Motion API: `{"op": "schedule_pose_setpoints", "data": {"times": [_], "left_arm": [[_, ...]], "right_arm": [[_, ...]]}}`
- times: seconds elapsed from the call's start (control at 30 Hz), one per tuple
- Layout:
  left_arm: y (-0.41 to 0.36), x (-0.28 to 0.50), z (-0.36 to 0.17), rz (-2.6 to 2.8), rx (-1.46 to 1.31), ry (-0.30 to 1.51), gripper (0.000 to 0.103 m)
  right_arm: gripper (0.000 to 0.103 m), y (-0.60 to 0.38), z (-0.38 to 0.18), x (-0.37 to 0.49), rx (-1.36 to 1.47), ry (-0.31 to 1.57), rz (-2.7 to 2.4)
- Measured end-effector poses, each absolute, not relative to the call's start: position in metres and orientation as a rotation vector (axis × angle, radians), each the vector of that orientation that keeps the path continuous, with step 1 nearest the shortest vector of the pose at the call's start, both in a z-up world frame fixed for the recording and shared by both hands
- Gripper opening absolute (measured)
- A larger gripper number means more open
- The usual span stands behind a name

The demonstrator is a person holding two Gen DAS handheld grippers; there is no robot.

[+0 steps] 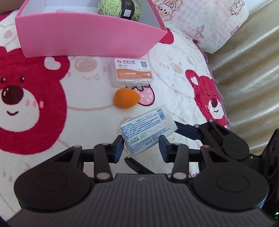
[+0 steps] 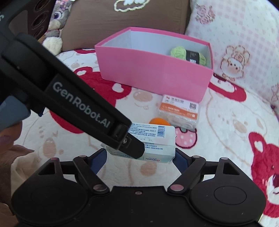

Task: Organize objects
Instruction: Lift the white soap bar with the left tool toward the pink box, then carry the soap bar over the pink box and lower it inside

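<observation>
The left gripper (image 1: 141, 145) is clamped on the near end of a wet-wipe packet (image 1: 147, 129), its blue pads (image 1: 119, 148) pressing both sides. The right gripper (image 2: 140, 158) also has the packet (image 2: 157, 139) between its fingers, but whether its pads press it I cannot tell. Beyond the packet on the bear-print blanket (image 1: 52, 108) lie an orange sponge (image 1: 126, 98) and a clear floss-pick case (image 1: 132, 72). Further back stands a pink box (image 1: 87, 35) with a ball of green yarn (image 1: 118, 8) inside
</observation>
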State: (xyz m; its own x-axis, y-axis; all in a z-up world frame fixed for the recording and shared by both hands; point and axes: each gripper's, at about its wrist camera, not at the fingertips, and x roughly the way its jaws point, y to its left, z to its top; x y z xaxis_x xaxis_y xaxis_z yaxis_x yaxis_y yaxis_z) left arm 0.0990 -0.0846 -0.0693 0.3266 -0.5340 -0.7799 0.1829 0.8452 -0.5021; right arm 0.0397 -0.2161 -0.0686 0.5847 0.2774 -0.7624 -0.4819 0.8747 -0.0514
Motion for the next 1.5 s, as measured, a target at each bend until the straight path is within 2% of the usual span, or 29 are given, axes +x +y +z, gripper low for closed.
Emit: {"op": "schedule_pose_setpoints", "data": {"times": [0.83,1.03,1.5], "left_arm": [[-0.041,0.074,0.002,-0.51,-0.365,1.069,0.044],[-0.034,0.065,0.033,-0.491,-0.306,0.976,0.048],[0.006,0.094,0.076,-0.514,-0.389,0.913,0.049]], "right_arm": [[0.091,-0.184,0.009,0.034,-0.289,0.765,0.529],[0.092,-0.177,0.029,0.036,-0.266,0.721,0.57],[0.092,-0.168,0.072,0.068,-0.237,0.681,0.648]]}}
